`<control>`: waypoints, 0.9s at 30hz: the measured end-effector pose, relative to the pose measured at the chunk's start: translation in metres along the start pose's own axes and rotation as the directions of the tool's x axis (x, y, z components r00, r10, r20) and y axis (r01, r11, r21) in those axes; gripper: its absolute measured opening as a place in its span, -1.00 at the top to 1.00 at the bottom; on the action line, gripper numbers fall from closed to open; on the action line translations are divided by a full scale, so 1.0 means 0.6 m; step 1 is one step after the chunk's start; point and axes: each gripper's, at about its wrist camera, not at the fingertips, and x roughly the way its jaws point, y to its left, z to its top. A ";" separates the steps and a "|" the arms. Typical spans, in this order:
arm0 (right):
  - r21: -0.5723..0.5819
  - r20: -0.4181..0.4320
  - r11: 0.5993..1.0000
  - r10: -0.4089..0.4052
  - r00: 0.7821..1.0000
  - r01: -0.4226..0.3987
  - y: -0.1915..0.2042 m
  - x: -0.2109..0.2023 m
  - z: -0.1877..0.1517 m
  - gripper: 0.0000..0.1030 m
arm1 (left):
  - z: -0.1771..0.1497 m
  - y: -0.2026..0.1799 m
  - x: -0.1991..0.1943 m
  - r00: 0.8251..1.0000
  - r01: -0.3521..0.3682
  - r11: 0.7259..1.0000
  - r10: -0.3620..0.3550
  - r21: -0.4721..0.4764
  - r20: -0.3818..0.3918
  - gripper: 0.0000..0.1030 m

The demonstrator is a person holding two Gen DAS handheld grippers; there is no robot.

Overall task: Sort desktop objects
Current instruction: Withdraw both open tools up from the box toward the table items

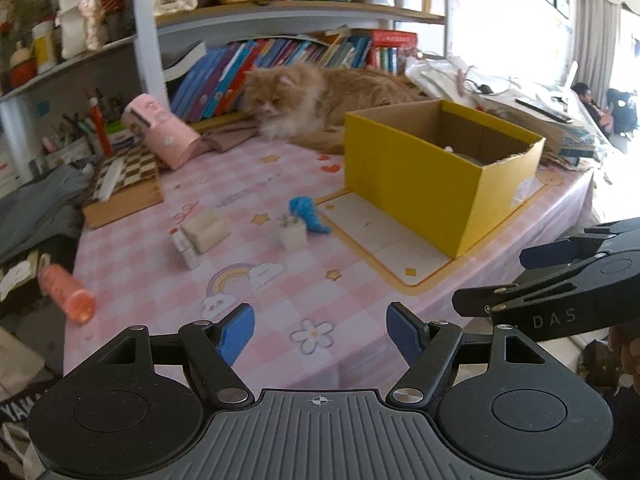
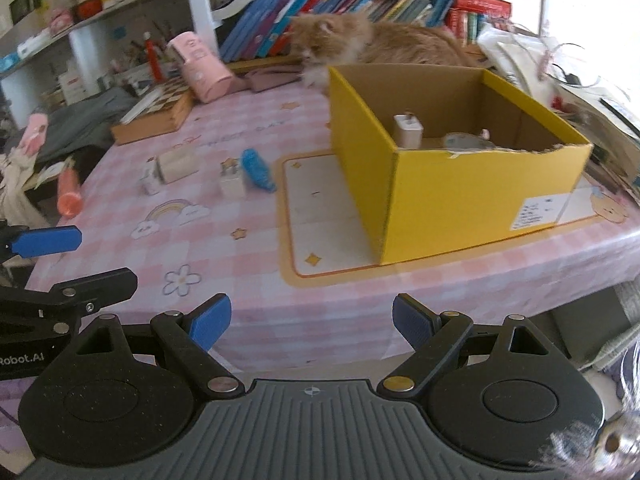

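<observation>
Both grippers, left gripper (image 1: pixel 320 332) and right gripper (image 2: pixel 312 322), hover open and empty at the table's near edge; white charger (image 1: pixel 293 234) and yellow box (image 2: pixel 460 184) lie well beyond them.

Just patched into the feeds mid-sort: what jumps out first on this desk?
The yellow box dominates the right of the pink checked tablecloth, open-topped, with a white charger already inside. Behind it an orange cat lies against the row of books. Left of the box sit a blue object and another white plug.
</observation>
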 end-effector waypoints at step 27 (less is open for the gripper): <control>-0.174 -0.017 0.980 0.090 0.996 -0.092 0.083 0.034 0.028 -0.69 | -0.022 0.071 -0.008 0.993 -0.110 0.985 0.104 -0.131 -0.052 -0.59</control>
